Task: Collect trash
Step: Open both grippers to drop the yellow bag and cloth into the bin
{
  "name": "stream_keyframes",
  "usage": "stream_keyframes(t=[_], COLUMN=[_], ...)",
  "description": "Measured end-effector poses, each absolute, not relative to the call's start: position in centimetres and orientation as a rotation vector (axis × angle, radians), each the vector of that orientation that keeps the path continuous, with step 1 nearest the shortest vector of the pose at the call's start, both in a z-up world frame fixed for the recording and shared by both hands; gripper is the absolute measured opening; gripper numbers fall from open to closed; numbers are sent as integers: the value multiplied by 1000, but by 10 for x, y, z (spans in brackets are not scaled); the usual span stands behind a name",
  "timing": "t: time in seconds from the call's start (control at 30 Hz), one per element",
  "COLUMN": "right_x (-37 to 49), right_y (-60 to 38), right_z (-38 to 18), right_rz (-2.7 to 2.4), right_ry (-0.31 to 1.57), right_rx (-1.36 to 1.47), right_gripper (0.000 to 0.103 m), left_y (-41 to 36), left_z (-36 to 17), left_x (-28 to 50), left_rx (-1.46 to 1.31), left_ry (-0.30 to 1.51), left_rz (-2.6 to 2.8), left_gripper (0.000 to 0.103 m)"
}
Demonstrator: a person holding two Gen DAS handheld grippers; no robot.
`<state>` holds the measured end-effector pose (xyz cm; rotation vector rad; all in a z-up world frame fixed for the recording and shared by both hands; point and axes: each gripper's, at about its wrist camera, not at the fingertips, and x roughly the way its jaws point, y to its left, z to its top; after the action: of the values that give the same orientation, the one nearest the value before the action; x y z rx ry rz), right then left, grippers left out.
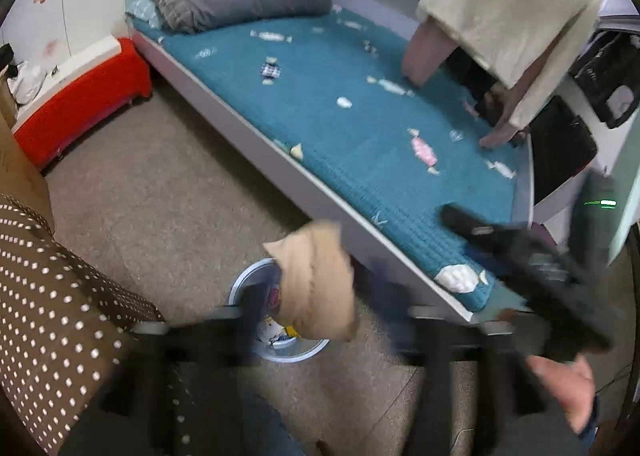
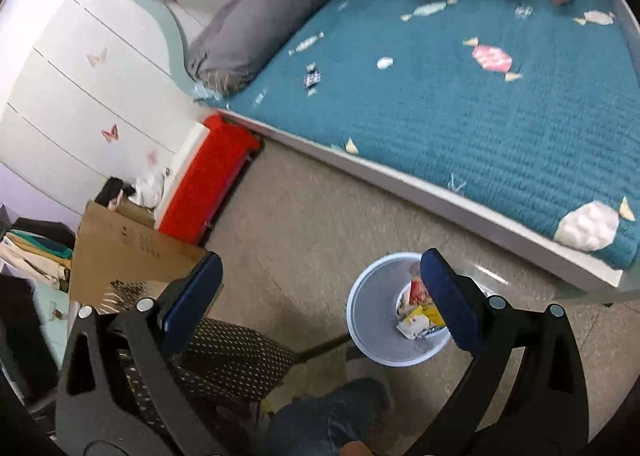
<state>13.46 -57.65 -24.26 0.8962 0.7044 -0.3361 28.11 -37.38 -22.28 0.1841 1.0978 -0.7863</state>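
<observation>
A white trash bin stands on the floor beside the bed, seen in the left wrist view [image 1: 298, 352] and the right wrist view [image 2: 370, 336], with several wrappers [image 2: 420, 316] inside. My left gripper [image 1: 320, 312] is blurred; a crumpled tan paper [image 1: 316, 284] sits between its fingers right above the bin. My right gripper [image 2: 320, 296] is open and empty, its blue pads [image 2: 448, 296] spread over the floor and the bin's edge. It also appears blurred at the right of the left wrist view [image 1: 532, 260]. A small white crumpled scrap [image 2: 385, 62] lies on the bed.
A bed with a teal candy-print cover [image 2: 480, 116] and grey pillow [image 2: 260, 16] fills the far side. A person in a beige shirt [image 1: 512, 8] leans on it. A red box [image 2: 208, 184], cardboard [image 2: 132, 256] and a dotted brown chair [image 1: 52, 296] stand left.
</observation>
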Motion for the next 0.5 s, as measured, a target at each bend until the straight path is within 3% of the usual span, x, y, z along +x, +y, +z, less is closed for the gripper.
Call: stream_keyframes(t=[0.5], right_x=[123], right_y=[-538], right_z=[-194], right_rz=[-337], right_ry=[642], right_rx=[759], right_gripper=[97], left_y=[-323], left_z=[-172], left_x=[265], left_rx=[150], left_ry=[921], left_rz=[-701], left_gripper=[92])
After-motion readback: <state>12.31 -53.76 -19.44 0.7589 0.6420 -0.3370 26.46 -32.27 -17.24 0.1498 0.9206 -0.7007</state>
